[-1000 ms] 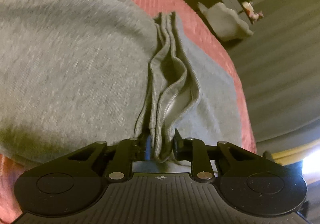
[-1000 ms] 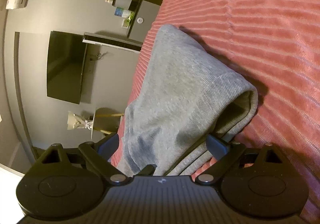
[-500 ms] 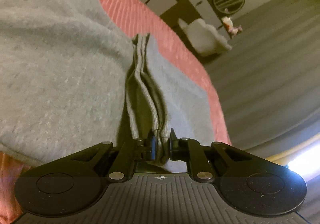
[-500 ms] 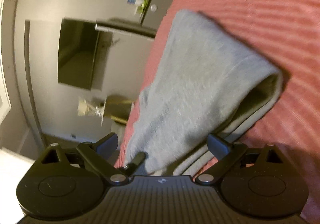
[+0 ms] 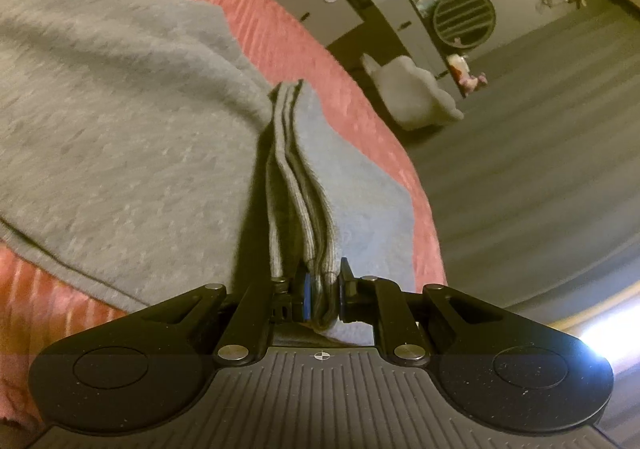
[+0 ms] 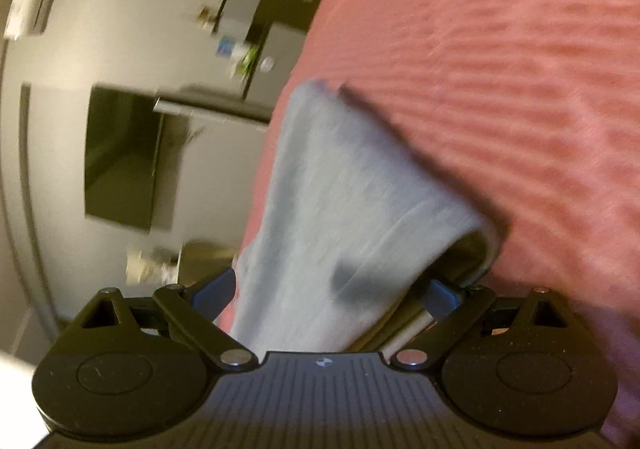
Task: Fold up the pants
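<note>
Sweatpants [image 5: 120,121], grey and soft, lie across the ribbed red bedspread [image 5: 248,9], and I have my left gripper [image 5: 322,291] clenched on a stack of hem edges so the layers stay together. One outer strip of hem runs just outside the left finger, so I judge the pinch has missed a layer. My right gripper [image 6: 332,299] stands wide apart, with the cloth [image 6: 352,201] passing between its blue pads [image 6: 440,295] and over the body; neither pad presses the fabric, so it holds nothing. That view is blurred. I read this as one hand anchoring a corner while the other finds its hold for the fold. The bed's edge is close on the side facing the dark floor [image 5: 520,177], where fabric could slide off. Toward the open bedspread [image 6: 500,69] there is ample room to lay the fold.
</note>
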`<state>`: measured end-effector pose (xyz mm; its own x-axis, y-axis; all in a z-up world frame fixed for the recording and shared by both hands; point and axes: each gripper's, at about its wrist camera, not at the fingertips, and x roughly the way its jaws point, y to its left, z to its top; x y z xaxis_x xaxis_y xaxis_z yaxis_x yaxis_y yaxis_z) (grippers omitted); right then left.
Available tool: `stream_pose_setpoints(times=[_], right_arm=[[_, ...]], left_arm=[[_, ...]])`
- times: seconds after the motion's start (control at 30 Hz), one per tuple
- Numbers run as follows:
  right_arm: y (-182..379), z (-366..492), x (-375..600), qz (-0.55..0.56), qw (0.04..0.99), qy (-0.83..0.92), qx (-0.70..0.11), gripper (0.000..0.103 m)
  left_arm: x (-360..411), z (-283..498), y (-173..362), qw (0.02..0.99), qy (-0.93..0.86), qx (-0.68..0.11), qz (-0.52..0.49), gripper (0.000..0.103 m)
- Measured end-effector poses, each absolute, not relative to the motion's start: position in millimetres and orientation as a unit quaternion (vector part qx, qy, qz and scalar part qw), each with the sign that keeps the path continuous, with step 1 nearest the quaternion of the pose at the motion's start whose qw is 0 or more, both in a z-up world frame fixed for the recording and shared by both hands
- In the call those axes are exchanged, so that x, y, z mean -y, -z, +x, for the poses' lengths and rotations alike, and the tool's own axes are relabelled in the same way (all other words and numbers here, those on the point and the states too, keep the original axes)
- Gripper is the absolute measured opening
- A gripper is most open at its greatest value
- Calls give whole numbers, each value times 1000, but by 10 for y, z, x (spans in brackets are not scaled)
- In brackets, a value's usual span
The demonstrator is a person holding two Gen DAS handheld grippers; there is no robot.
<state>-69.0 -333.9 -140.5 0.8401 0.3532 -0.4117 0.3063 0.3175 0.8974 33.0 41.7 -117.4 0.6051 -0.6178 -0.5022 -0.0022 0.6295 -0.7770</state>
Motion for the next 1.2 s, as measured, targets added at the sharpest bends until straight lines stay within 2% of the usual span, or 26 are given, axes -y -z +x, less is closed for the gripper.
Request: stream_pose_setpoints(times=[0.23,0.4,0.5,0.57,0.63,0.83,0.9,0.97,1.0,1.13,1.2], right_arm=[[1342,-754,3411,565,780,26,-267,96],[1359,-653,3341,531,787,39,-311,96],[1257,-638,3258,491,798,41,-347,96],[1197,-711,3186,482,801,9,-355,96],[1103,-765,3122,481,801,-42,-353,96],[740,-780,3045,375,880,-20,-292,96],[733,-648,2990,335,897,28,-286,96],[761,-496,2930,311,903,63,-290,96],[776,-426,2869,293,908,79,-289,96],[940,-295,2594,167,942,107,-270,97],[1030,-261,2535,119,946,116,-279,98]], left_arm=[[-504,266,1218,812,172,-413,-374,14],[-472,345,1320,815,138,-444,-345,16],[-502,345,1328,820,115,-448,-336,23],[-586,307,1270,831,97,-427,-343,35],[-670,291,1222,837,89,-410,-351,42],[-648,452,1053,863,80,-394,-307,44],[-583,528,980,871,83,-390,-287,50],[-488,634,910,883,85,-382,-259,64],[-424,695,877,889,83,-382,-240,66],[-153,993,840,907,83,-380,-161,70],[-65,1191,861,908,97,-384,-134,65]])
